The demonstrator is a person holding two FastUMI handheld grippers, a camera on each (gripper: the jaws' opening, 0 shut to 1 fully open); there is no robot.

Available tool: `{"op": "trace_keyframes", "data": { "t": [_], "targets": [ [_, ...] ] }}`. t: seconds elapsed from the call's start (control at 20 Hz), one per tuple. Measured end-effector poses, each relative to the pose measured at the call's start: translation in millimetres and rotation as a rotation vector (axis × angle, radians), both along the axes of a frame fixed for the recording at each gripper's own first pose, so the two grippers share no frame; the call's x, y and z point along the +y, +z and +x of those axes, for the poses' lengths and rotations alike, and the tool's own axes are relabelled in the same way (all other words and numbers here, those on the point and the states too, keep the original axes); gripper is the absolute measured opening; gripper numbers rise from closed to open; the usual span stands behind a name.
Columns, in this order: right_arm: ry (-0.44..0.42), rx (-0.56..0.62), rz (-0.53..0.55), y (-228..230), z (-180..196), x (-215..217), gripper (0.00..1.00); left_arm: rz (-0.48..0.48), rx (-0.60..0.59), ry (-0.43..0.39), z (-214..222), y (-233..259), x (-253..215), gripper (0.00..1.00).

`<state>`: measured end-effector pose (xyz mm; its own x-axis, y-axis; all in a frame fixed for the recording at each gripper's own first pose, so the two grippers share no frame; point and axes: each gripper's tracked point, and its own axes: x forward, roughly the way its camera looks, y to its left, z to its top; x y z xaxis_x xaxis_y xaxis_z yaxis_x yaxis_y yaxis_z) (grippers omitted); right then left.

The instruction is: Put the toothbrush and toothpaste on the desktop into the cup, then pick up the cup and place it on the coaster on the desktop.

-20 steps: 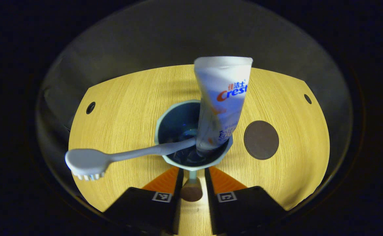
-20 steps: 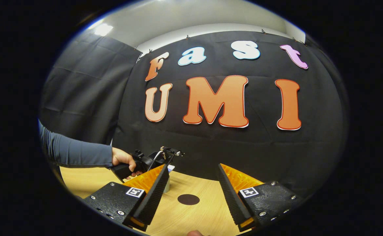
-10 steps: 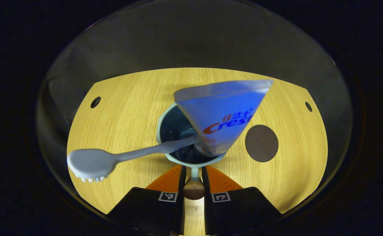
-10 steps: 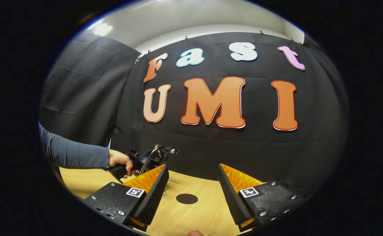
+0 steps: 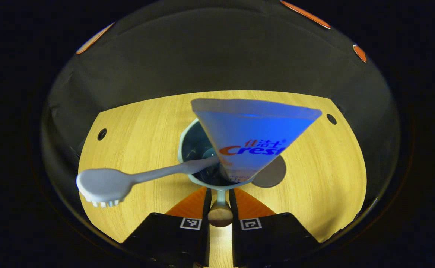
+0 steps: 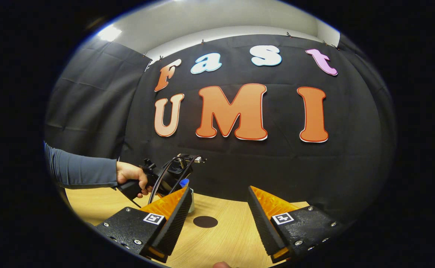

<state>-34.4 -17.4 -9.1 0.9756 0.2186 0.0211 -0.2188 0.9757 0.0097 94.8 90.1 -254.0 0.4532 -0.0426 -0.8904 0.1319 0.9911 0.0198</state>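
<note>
In the left gripper view a teal cup [image 5: 189,143] holds a white toothbrush [image 5: 105,184], whose head sticks out to the left, and a blue-and-white toothpaste tube [image 5: 254,130] leaning right. My left gripper [image 5: 220,194] is shut on the cup's handle [image 5: 220,215]. The dark round coaster [image 5: 273,176] lies just right of the cup, partly hidden behind the tube and the rim. In the right gripper view my right gripper [image 6: 219,203] is open and holds nothing. Beyond it lie the coaster [image 6: 205,222] and the hand-held left gripper [image 6: 167,178].
The wooden tabletop [image 5: 139,123] has small dark holes near its far corners [image 5: 101,134] [image 5: 330,119]. Black cloth walls close off the booth behind the table. A person's hand [image 6: 130,175] and grey sleeve [image 6: 79,171] reach in from the left.
The left fingers closed on the cup's handle. The tube tipped over to the right. The cup now overlaps the coaster in the left gripper view, and the left gripper sits higher in the right gripper view.
</note>
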Motion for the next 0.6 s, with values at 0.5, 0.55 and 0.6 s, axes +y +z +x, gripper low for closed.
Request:
{"op": "trace_keyframes", "data": {
  "t": [0.5, 0.55, 0.6],
  "targets": [
    [-0.058, 0.036, 0.048, -15, 1, -37, 0.90, 0.000, 0.037, -0.082, -4, -3, -2, 0.23],
    [-0.061, 0.037, 0.051, -15, 0, -40, 0.90, 0.003, 0.039, -0.085, -4, -3, -2, 0.23],
    [-0.068, 0.039, 0.055, -16, 1, -43, 0.90, 0.002, 0.043, -0.089, -5, -4, -3, 0.24]
  ]
}}
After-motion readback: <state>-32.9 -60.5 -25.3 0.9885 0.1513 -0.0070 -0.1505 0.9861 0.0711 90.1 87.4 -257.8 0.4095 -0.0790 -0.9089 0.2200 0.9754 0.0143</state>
